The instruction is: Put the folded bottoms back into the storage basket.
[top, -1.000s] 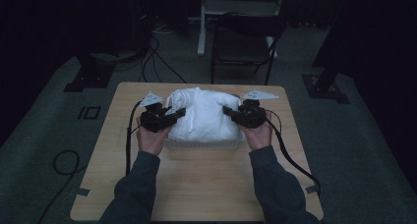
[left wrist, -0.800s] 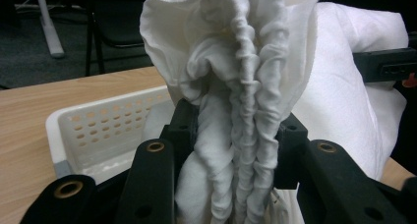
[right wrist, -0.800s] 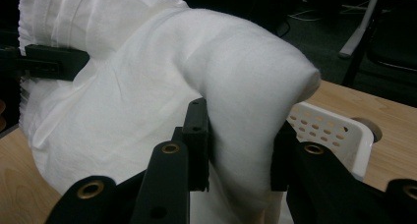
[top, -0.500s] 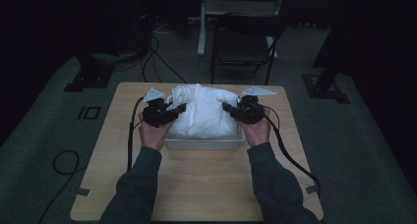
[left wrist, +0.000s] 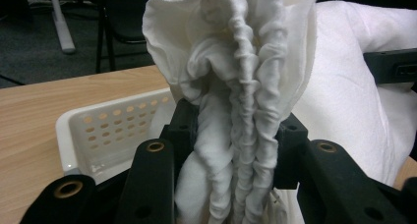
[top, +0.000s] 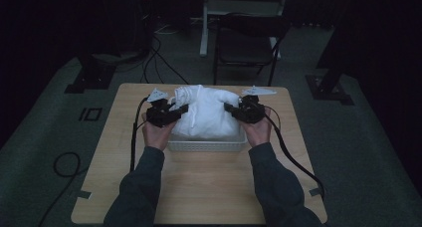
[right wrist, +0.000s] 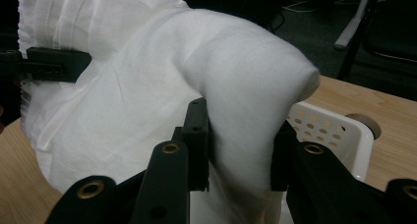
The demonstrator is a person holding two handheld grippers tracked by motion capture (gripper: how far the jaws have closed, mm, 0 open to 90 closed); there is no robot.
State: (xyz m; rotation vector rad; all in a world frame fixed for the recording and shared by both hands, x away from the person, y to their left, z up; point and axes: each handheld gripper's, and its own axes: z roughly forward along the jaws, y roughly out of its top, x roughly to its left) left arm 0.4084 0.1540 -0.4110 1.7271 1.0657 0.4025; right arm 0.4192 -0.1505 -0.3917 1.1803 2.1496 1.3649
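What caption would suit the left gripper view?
Left gripper pinching a bunched fold of white cloth above a white basket.

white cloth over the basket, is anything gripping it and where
Both grippers hold the white cloth. The left gripper is shut on a bunched, gathered edge at its one end; the right gripper pinches a smooth fold at the other, above the white basket.
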